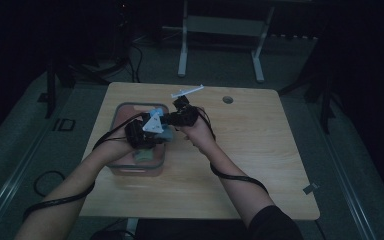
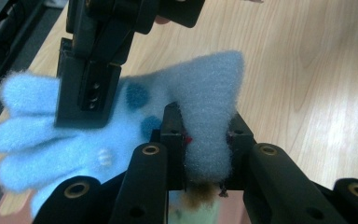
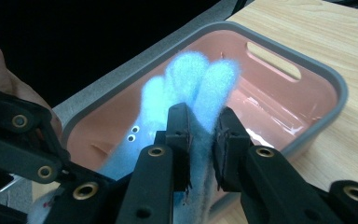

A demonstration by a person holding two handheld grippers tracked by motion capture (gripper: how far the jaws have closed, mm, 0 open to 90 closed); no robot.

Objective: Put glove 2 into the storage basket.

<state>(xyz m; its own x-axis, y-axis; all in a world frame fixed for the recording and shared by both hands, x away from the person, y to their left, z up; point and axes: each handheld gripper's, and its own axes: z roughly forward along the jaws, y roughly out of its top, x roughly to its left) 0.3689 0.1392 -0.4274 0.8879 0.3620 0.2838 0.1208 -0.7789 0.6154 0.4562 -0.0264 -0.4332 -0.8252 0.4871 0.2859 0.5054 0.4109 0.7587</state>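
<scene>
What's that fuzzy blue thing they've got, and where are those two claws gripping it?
A fluffy light-blue glove. The left gripper has its jaws shut on the cuff end; the right gripper pinches it near the fingers, above the pink bin.

Pale wooden table (image 1: 260,165) in the middle, grain running left to right. On its left half, a grey-rimmed bin (image 1: 122,107) with a salmon-pink inside and a slot handle in its far wall; seen closer in the right gripper view (image 3: 307,70). Inside, at the near end, a pale greenish item (image 1: 142,156), too dim to identify. At the far edge, a thin white plastic piece (image 1: 187,91), lying aslant. Right of it, well apart, a round grey grommet (image 1: 227,99). Beyond the table, a white metal frame (image 1: 182,55) on grey carpet (image 1: 340,165). Dark cables (image 1: 135,60) far left.
</scene>
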